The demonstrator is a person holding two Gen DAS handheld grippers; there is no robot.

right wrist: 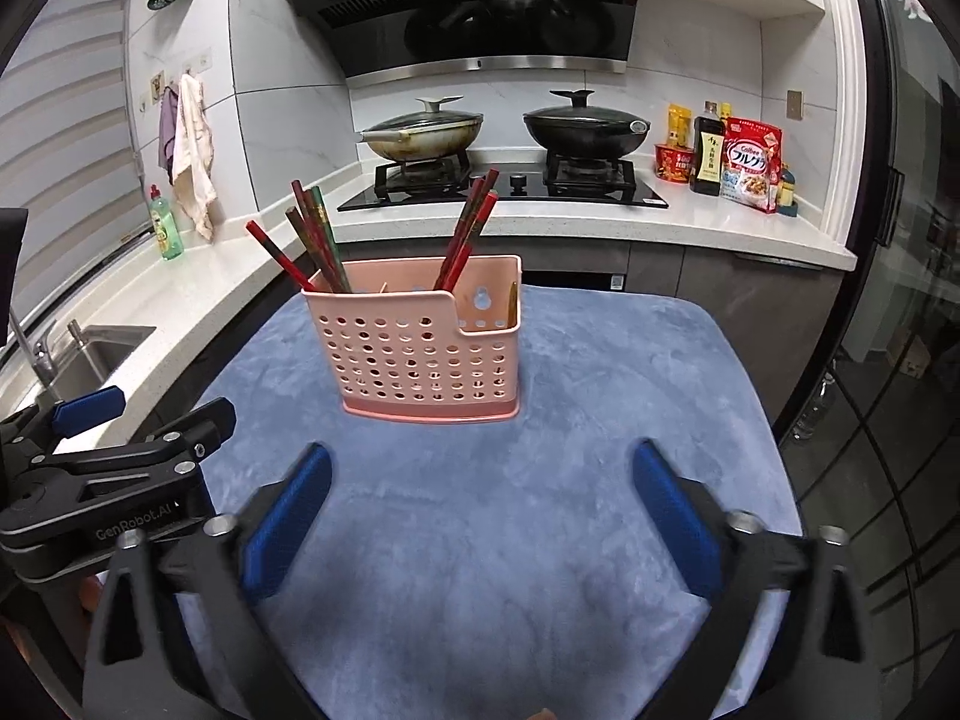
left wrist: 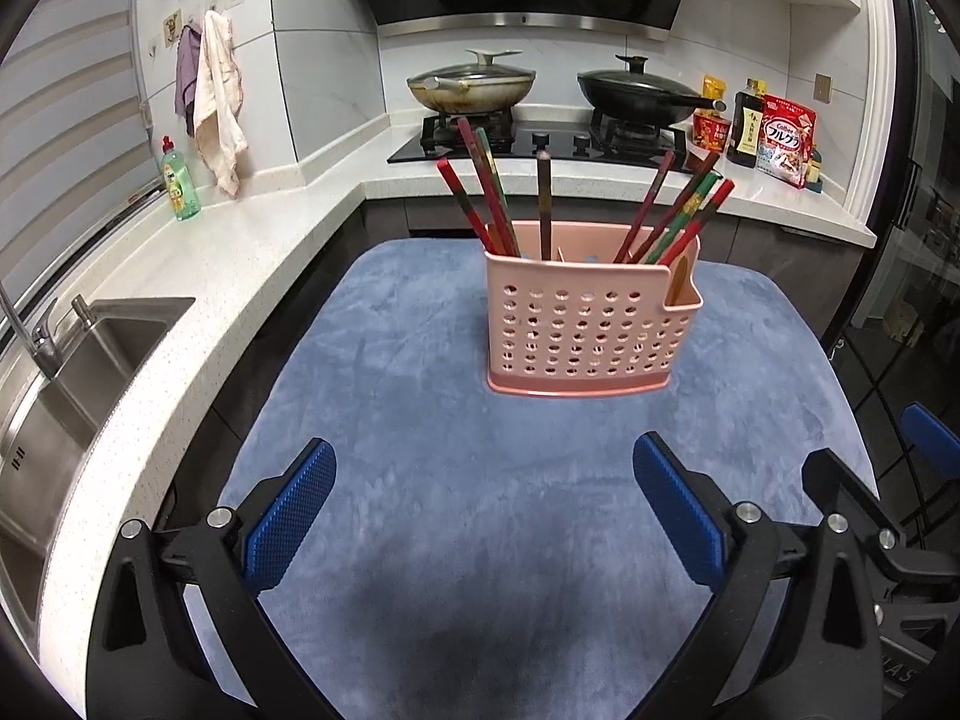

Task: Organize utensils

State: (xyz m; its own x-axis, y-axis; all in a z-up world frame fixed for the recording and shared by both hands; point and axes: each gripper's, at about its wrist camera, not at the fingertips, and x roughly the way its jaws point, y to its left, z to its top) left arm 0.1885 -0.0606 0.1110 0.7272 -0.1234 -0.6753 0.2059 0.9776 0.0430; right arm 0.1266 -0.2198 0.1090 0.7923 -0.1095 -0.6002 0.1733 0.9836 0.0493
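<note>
A pink perforated utensil holder point(left wrist: 591, 327) stands upright on a blue cloth-covered table point(left wrist: 450, 510); it also shows in the right wrist view point(right wrist: 429, 348). Several red and dark chopsticks point(left wrist: 480, 198) stand in it, leaning left and right point(right wrist: 462, 234). A pale wooden utensil sits in its low side pocket point(left wrist: 679, 282). My left gripper point(left wrist: 483, 519) is open and empty, in front of the holder. My right gripper point(right wrist: 480, 525) is open and empty, also in front of it. The right gripper's fingers point(left wrist: 933, 438) show at the left view's right edge.
A white counter point(left wrist: 198, 312) with a steel sink point(left wrist: 72, 372) runs along the left. A stove with two lidded pans point(right wrist: 504, 132) is behind the table. Bottles and food packets point(right wrist: 738, 162) stand at the back right. A green soap bottle point(left wrist: 179, 183) stands by hanging cloths.
</note>
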